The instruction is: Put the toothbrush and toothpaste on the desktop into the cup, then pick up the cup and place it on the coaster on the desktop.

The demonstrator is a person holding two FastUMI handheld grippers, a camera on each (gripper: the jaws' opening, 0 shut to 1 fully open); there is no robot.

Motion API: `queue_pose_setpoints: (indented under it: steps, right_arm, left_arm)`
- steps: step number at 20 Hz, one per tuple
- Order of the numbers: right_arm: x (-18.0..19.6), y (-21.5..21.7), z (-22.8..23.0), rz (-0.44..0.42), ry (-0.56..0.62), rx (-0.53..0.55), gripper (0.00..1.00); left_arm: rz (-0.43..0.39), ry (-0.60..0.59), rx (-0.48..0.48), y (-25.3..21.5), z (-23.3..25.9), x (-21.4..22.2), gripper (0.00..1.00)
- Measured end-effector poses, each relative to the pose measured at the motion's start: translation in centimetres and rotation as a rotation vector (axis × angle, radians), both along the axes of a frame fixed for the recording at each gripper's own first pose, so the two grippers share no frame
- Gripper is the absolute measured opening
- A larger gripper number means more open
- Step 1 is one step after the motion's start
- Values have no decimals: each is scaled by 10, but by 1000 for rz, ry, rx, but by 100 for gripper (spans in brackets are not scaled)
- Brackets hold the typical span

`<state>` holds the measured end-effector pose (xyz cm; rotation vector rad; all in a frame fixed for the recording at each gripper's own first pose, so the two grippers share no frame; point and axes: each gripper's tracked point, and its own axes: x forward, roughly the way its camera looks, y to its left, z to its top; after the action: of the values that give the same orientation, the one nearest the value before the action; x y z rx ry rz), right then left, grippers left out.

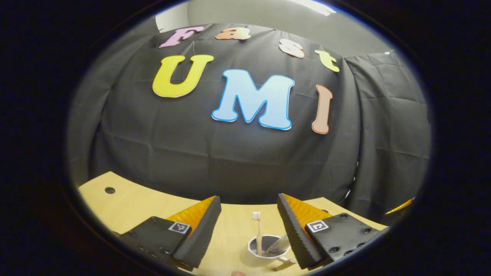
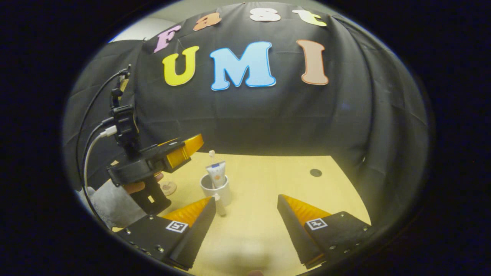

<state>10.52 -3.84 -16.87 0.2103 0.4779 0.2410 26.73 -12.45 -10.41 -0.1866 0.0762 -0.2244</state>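
A white cup [image 1: 256, 251] stands on the wooden desktop [image 1: 238, 226] low between my left gripper's fingers. In it stand the toothbrush [image 1: 258, 230], bristles up, and the toothpaste tube [image 1: 279, 245]. My left gripper [image 1: 248, 199] is open and held above and short of the cup. In the right gripper view the cup [image 2: 218, 189] holds the toothpaste [image 2: 216, 173] and toothbrush [image 2: 211, 154], its handle turned toward me. My right gripper [image 2: 245, 199] is open, near the cup and to its right. The left gripper [image 2: 190, 147] hovers left of the cup. A small round coaster [image 2: 168, 188] lies beneath it, partly hidden.
A hand in a grey sleeve [image 2: 111, 205] holds the left gripper, with cables [image 2: 90, 147] trailing up from it. The desktop [image 2: 268, 180] has a dark round hole [image 2: 315, 172] at the right back and another hole [image 1: 109, 190] at the far left. Black cloth walls the back.
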Motion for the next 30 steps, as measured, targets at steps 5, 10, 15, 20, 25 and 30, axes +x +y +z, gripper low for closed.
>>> queue_pose_setpoints:
  steps: [5, 10, 15, 20, 25, 30]
  right_arm:
    - [25, 40, -14, 92, 44, 14, 95]
    - [41, 66, -43, 146, 120, -16, 96]
    - [50, 82, -73, 196, 208, -66, 95]
    - [57, 99, -96, 264, 279, -117, 96]
    - [62, 110, -111, 311, 332, -189, 98]
    - [68, 122, -127, 326, 410, -180, 94]
  left_arm:
    - [14, 30, 33, 24, 6, -21, 96]
    - [51, 56, 22, 53, 7, -38, 96]
    - [85, 90, 34, 77, 4, -51, 93]
    - [104, 116, 39, 90, -3, -63, 96]
    - [124, 134, 33, 101, -6, -74, 96]
    - [139, 147, 32, 112, -8, -85, 96]
